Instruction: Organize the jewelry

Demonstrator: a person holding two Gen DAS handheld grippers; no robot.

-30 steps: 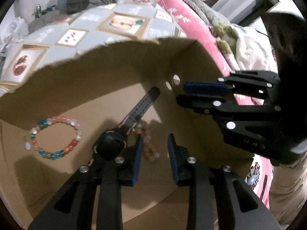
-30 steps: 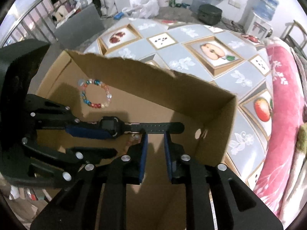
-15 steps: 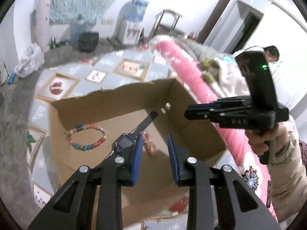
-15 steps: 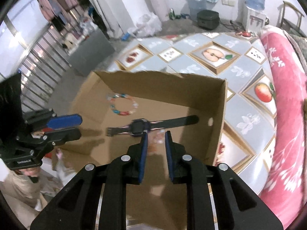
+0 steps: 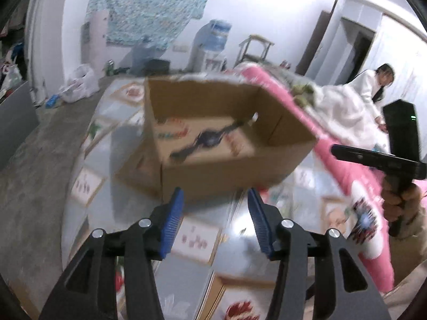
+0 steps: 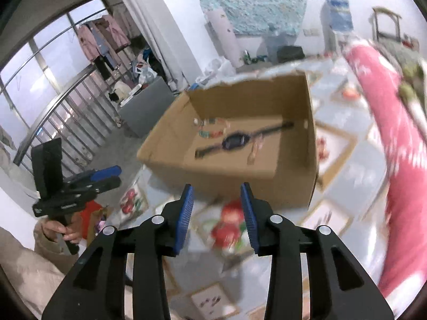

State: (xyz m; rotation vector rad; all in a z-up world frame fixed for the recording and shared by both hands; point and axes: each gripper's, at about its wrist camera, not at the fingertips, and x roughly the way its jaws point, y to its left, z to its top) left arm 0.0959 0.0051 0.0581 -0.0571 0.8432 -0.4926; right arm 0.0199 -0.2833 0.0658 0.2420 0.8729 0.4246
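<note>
A brown cardboard box (image 5: 229, 170) (image 6: 234, 165) stands on the tiled table. Inside lies a black wristwatch (image 5: 208, 140) (image 6: 234, 140) stretched flat, a multicoloured bead bracelet (image 5: 173, 130) (image 6: 210, 129) at the far left, and a pale pink bead bracelet (image 5: 234, 144) (image 6: 254, 149) beside the watch. My left gripper (image 5: 214, 200) is open and empty, held back above the table in front of the box. My right gripper (image 6: 216, 193) is open and empty, also back from the box. Each gripper shows in the other's view, the right (image 5: 373, 157) and the left (image 6: 93, 178).
The table (image 5: 192, 240) has a fruit-patterned cloth. A pink quilt (image 5: 333, 160) (image 6: 400, 133) lies along the right side. A person in white (image 5: 371, 90) is at the far right. A grey cabinet (image 6: 144, 106), railing and water dispenser (image 5: 210, 42) stand farther off.
Both grippers have pulled up and back out of the box and opened wider. The watch, bead bracelet and pink bracelet stay in the box.
</note>
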